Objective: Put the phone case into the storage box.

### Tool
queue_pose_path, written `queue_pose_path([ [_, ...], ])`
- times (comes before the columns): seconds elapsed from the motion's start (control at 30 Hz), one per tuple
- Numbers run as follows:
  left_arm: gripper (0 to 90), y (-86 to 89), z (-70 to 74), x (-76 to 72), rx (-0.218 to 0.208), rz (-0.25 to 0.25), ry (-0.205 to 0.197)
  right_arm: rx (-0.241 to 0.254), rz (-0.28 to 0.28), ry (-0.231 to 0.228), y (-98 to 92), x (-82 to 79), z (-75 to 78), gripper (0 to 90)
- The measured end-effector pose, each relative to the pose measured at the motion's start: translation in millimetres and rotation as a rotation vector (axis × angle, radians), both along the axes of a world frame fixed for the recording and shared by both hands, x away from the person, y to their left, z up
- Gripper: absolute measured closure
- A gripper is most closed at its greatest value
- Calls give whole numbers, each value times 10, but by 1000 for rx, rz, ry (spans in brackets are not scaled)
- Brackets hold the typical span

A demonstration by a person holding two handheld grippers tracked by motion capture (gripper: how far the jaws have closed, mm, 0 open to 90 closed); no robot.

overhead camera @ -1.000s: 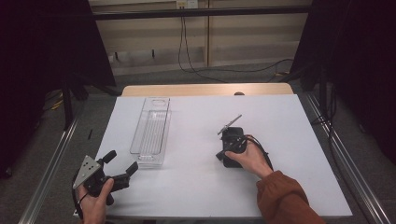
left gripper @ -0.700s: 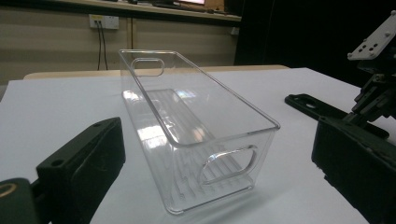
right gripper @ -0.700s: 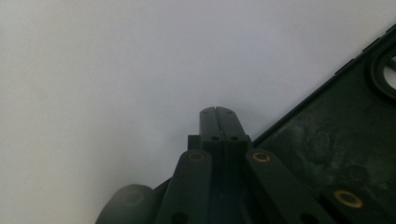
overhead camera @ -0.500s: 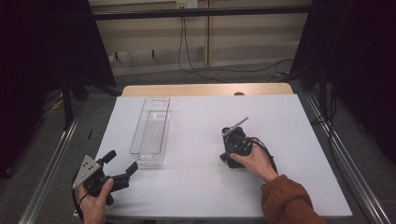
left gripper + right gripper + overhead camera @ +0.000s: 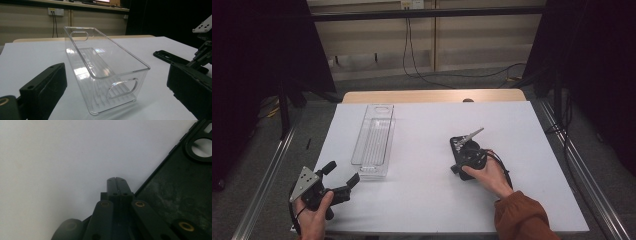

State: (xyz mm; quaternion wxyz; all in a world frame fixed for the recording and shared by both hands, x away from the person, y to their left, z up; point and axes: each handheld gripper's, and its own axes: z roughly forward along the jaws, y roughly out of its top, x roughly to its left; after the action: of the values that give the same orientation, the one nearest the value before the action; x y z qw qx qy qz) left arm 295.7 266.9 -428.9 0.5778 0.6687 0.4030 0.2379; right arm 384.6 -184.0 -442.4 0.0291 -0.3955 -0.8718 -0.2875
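Beside the phone case's (image 5: 175, 195) edge, closed right gripper (image 5: 117, 180), bare tabletop (image 5: 50, 157) alongside

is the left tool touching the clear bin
Apart. In the left gripper view, bare white table shows between the open left tool and the bin.

From your seat, the white table (image 5: 427, 200) lies bare across its middle and whole right side, so a hand passes freely there. The clear bin (image 5: 374, 140) stands at 11 o'clock, long side running away from you, just ahead of your left gripper (image 5: 341, 176), blocking its straight path. At 1 o'clock the flat black case (image 5: 458, 146) lies right beside your right gripper (image 5: 116, 180).
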Motion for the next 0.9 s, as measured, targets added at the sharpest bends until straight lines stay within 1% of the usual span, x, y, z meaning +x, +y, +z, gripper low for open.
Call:
queue_pose_path([
  [0.13, 28, -8, 3, -5, -7, -1, -2, -6, -2, -6, -15, -10, 2, 900],
  [0.47, 28, -5, 5, -5, -7, -1, -2, -5, -27, -18, -94, -55, 2, 900],
  [0.57, 28, -5, 5, -7, -7, -1, -2, -14, -28, -26, -112, -64, 5, 900],
  [0.77, 28, -5, 1, -3, -5, 0, 0, -18, -46, -31, -156, -96, 8, 900],
  [0.83, 28, -5, 1, -1, -5, 0, 0, -14, -50, -40, -184, -118, 2, 900],
  [0.9, 28, -9, 1, 0, -3, -2, 0, 4, -59, -50, -209, -135, -15, 900],
])
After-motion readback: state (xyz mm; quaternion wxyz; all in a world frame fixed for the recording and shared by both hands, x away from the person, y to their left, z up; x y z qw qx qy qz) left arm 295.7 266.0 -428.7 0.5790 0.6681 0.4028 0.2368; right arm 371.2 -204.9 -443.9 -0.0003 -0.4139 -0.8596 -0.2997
